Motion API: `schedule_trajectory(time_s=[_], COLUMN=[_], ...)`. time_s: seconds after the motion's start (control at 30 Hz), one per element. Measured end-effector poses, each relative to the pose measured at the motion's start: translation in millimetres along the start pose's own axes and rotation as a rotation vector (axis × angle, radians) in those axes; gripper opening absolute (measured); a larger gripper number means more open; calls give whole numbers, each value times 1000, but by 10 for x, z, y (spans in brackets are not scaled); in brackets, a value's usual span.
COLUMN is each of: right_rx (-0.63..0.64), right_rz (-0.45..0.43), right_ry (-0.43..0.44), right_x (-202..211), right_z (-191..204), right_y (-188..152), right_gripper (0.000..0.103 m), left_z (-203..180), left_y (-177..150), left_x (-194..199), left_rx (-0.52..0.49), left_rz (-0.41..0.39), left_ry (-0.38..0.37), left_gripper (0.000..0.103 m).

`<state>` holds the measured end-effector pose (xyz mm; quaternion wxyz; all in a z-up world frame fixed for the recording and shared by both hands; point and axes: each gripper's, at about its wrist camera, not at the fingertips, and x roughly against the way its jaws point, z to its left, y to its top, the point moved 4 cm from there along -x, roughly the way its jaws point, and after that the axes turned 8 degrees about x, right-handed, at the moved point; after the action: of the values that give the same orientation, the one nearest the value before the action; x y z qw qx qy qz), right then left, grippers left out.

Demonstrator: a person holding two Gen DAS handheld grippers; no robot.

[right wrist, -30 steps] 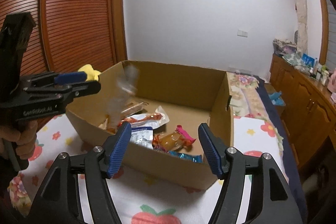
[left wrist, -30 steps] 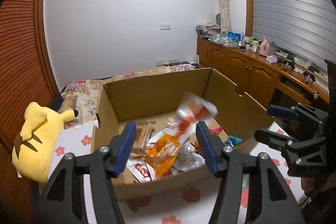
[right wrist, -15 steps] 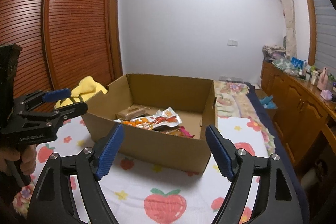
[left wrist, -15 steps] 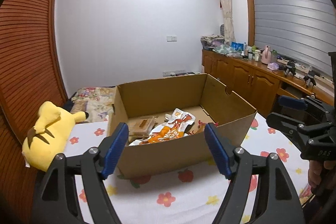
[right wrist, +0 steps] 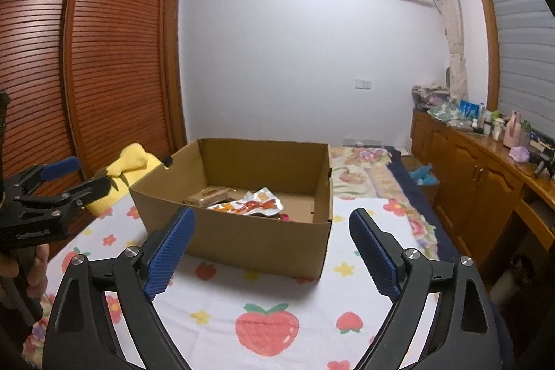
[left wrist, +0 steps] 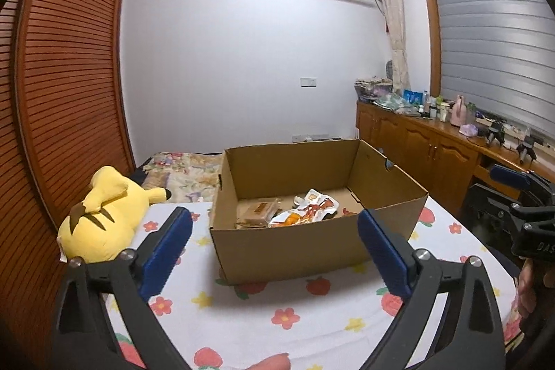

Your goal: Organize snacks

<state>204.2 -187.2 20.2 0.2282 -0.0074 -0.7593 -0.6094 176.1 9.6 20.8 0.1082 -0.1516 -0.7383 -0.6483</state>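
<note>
Snack packets, in cardboard box at 12 o'clock: light, crinkly, slippery; pinch sealed edges. 2 grippers, left gripper and right gripper: jaws opening, nothing between.

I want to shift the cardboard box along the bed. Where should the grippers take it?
Pinch the cardboard box at its top rims, one gripper per short side wall, coming from above. The open top leaves the thin wall edges free, and each side wall has a handle cutout.

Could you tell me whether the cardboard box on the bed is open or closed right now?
Open: the cardboard box has no lid or flaps over it, and snack packets are visible inside.
</note>
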Motion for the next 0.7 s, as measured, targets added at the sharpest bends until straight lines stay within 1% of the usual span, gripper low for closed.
schedule_trajectory(time_s=[0.1,0.2,0.3,0.7], right_rx=[1,-1,-6,-21], right_rz=[-3,2,6,18], right_ry=[-15,-27,-36,-47], right_x=[34,52,50,86], right_z=[14,18,13,-40], right_y=[-18,-45,-63,-135], right_gripper=[95,95,95,96], left_z=[25,32,18,-27], left_y=[-23,-51,-82,-200], left_x=[56,102,130,192], left_rx=[11,3,-7,-16], left_rz=[-7,-8,-1,25], left_ry=[-8,-1,7,1], left_gripper=[98,98,98,98])
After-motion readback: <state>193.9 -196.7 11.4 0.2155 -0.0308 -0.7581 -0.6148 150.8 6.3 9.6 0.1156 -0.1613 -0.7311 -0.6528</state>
